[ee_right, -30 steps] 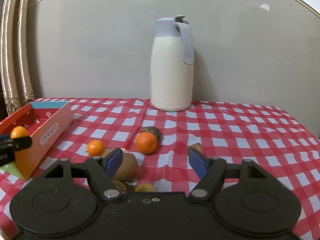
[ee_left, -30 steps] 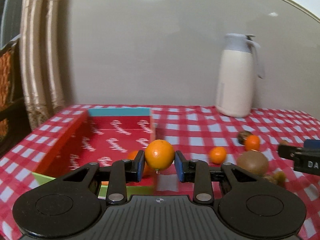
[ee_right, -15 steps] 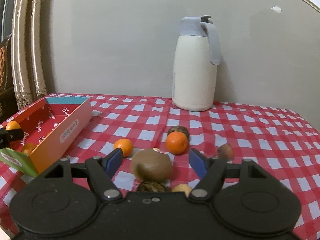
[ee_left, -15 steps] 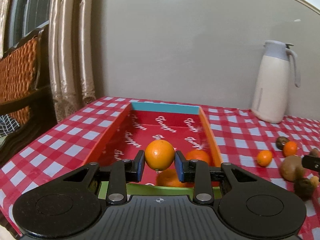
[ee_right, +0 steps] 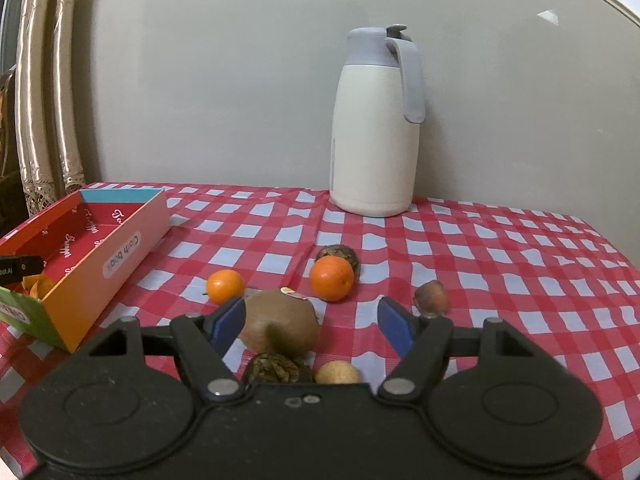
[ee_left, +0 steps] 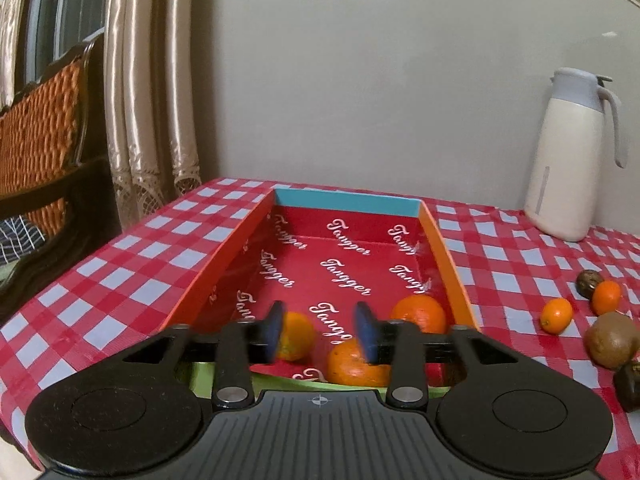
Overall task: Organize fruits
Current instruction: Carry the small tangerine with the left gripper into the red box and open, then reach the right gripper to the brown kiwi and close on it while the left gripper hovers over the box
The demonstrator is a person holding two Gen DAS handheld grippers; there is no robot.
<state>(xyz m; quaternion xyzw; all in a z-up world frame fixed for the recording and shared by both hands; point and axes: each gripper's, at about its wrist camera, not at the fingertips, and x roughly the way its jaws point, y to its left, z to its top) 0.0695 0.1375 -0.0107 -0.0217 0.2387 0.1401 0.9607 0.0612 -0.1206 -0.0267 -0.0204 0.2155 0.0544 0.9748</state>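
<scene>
Over the near end of the red box (ee_left: 448,256), the left gripper (ee_left: 320,332) lets an orange (ee_left: 294,336) go, its jaws opening.

The orange sits low in the box by the left pad, clear of the right one, near two other oranges (ee_left: 420,314). It looks firm, light and apt to roll, best pinched across its middle. The right gripper (ee_right: 310,322) hovers with jaws wide and empty, a kiwi (ee_right: 280,326) just beyond its left pad.
</scene>
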